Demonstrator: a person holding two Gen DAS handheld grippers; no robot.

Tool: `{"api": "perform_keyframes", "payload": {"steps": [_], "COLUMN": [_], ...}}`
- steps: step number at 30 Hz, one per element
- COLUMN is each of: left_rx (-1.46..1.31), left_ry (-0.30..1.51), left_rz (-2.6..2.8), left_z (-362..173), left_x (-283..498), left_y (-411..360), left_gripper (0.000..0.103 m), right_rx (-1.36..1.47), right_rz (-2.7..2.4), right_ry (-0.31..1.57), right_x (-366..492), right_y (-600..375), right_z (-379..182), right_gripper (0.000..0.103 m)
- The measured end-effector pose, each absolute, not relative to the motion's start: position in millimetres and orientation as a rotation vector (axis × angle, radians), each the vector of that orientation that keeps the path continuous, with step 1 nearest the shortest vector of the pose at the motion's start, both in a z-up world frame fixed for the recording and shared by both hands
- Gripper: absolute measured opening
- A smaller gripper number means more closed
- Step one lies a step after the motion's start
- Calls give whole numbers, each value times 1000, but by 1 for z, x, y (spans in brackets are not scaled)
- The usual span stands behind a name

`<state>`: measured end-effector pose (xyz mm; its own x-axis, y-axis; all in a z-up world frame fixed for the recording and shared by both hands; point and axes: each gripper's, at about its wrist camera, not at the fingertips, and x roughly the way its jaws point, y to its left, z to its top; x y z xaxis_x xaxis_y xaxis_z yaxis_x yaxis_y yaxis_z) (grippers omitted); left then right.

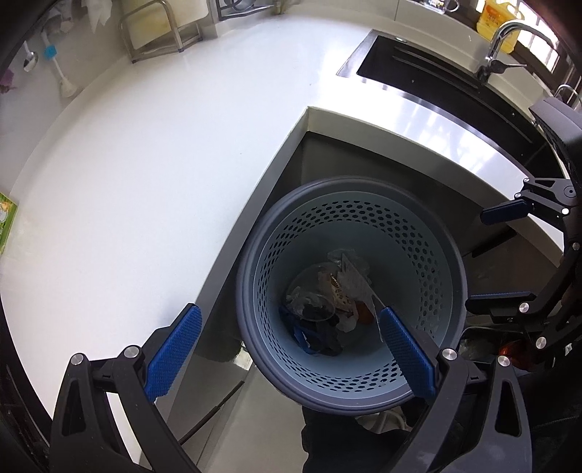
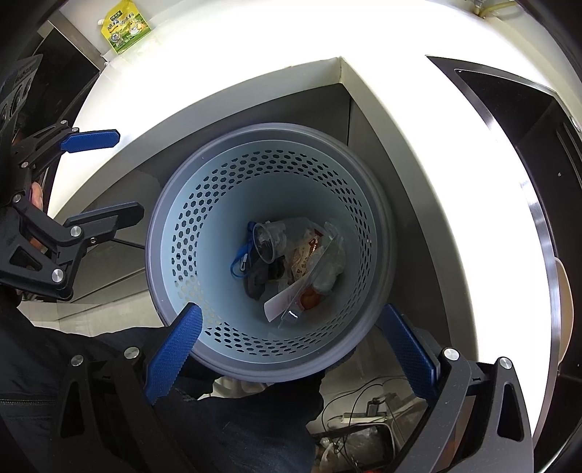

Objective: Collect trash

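Note:
A round blue perforated trash bin (image 1: 429, 254) stands on the floor in the inner corner of the white counter; it also shows in the right wrist view (image 2: 203, 203). Trash (image 2: 291, 254) lies at its bottom: a clear plastic cup, wrappers, a blue cord, dark cloth, a white card. It also shows in the left wrist view (image 1: 334, 294). My left gripper (image 1: 291, 349) is open and empty above the bin's near-left rim. My right gripper (image 2: 291, 349) is open and empty above the bin's near rim. A yellow-green packet (image 2: 125, 25) lies on the counter, far left.
White L-shaped counter (image 1: 163, 163) wraps around the bin. A dark sink (image 1: 418, 69) with a chrome tap (image 1: 505, 40) is at the back right, a yellow oil bottle (image 1: 498, 18) behind it. A metal rack (image 1: 160, 32) stands at the back. Cables (image 2: 363, 411) lie on the floor.

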<state>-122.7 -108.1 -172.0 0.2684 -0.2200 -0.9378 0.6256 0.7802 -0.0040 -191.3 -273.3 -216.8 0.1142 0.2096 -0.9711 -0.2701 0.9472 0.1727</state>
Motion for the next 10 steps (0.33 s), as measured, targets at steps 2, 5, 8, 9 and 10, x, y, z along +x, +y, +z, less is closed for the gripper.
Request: {"api": "perform_keyframes", "payload": {"steps": [2,5,8,9,10], "left_rx": [382,386,386,388,391], "left_ry": [1191,1192,1190,1187,1184], "left_rz": [-624,-619,-626,-627,-626], "left_z": [-172,-171,-169,-168,-167], "left_x": [-121,-123,-124,-124,-125], "left_y": [-109,-111,-112,-112,-112], "left_gripper": [96,96,96,96,96], "right_rx": [-52,-49,-47,-46,-46], "right_rz": [352,351,350,350,349], "right_ry": [1412,1409,1404,1402,1400], "right_x": [-191,-190,-189,-188,-188], "right_y": [-274,-274,-274,-274,-274], "right_z": [-216,-215,-213,-212,-212], "right_gripper": [94,94,94,94,94]}}
